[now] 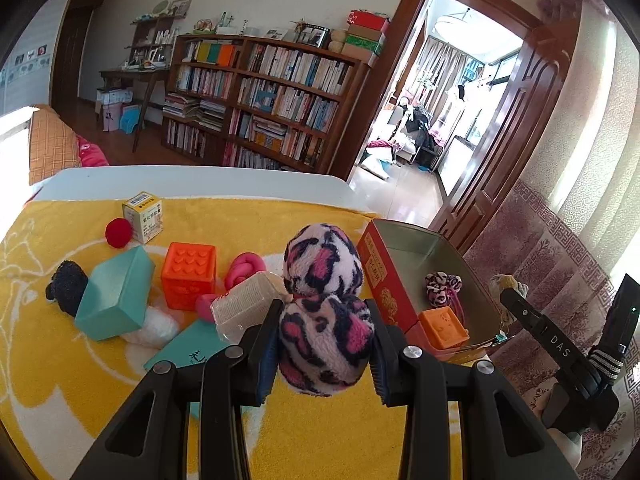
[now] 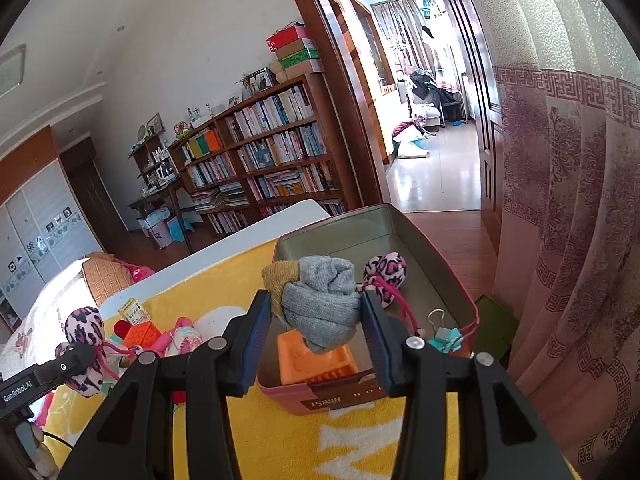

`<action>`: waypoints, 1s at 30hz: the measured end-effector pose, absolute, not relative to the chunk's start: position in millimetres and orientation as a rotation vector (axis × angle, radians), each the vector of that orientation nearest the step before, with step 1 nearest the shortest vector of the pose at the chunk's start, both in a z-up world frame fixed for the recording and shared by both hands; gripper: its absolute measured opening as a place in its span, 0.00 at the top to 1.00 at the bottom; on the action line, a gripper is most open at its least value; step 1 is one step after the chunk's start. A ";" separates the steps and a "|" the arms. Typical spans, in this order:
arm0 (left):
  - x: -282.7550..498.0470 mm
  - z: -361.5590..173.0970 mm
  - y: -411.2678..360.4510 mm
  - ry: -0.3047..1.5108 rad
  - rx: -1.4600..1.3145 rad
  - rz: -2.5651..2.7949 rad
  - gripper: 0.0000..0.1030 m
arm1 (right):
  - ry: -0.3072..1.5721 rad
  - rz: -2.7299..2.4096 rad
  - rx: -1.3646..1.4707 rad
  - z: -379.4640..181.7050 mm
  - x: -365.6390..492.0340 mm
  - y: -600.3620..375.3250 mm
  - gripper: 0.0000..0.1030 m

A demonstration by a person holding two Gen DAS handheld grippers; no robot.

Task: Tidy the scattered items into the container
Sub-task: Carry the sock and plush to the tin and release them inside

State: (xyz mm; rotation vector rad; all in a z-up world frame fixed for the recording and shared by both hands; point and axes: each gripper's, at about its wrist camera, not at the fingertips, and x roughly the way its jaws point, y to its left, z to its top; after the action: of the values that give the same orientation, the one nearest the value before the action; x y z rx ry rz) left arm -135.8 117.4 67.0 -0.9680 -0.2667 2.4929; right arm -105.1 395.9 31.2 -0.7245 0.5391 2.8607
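Observation:
My left gripper (image 1: 324, 308) is shut on a pink, black and white leopard-print plush (image 1: 326, 320) and holds it above the yellow towel (image 1: 60, 380), left of the red tin (image 1: 404, 248). My right gripper (image 2: 316, 300) is shut on a rolled grey and tan sock (image 2: 320, 304) over the near end of the tin (image 2: 440, 264). Inside the tin lie an orange block (image 2: 316, 360), a small leopard-print ball (image 2: 384, 272) and a teal binder clip (image 2: 442, 336). On the towel are scattered a red pompom (image 1: 119, 232), an orange cube (image 1: 190, 276) and a teal box (image 1: 116, 296).
Also on the towel: a small yellow-white carton (image 1: 142, 216), a black fuzzy item (image 1: 66, 286), a pink piece (image 1: 242, 268), a clear plastic jar (image 1: 244, 304). The white table edge (image 1: 200, 178) runs behind. A patterned curtain (image 2: 580, 240) hangs close on the right.

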 end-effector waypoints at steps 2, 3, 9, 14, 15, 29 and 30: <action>-139.6 74.4 135.5 -0.257 -0.946 2.470 0.62 | 0.547 2.851 -0.704 34.6 -106.4 406.8 0.52; -142.0 78.4 144.3 -0.255 -0.935 2.457 0.62 | 0.546 2.846 -0.694 36.3 -107.3 411.6 0.52; -155.3 99.5 197.7 -0.227 -0.879 2.397 0.62 | 0.542 2.835 -0.654 44.2 -113.1 432.4 0.52; -174.1 101.5 240.2 -0.196 -0.879 2.357 0.62 | 0.555 2.827 -0.657 40.2 -121.2 439.4 0.52; -178.5 100.3 247.6 -0.190 -0.884 2.349 0.62 | 0.557 2.824 -0.658 37.5 -123.1 441.2 0.52; -214.5 71.3 266.0 -0.290 -0.937 2.310 0.10 | 0.609 2.722 -0.641 12.2 -135.7 464.9 0.34; -216.2 69.1 264.1 -0.299 -0.945 2.311 0.10 | 0.605 2.716 -0.638 12.4 -135.4 464.8 0.33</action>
State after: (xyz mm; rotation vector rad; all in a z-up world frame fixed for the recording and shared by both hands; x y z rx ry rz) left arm -216.2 264.1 69.1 -0.9448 -0.2993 2.3105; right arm -135.4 464.8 12.4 -0.6376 0.6049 2.7163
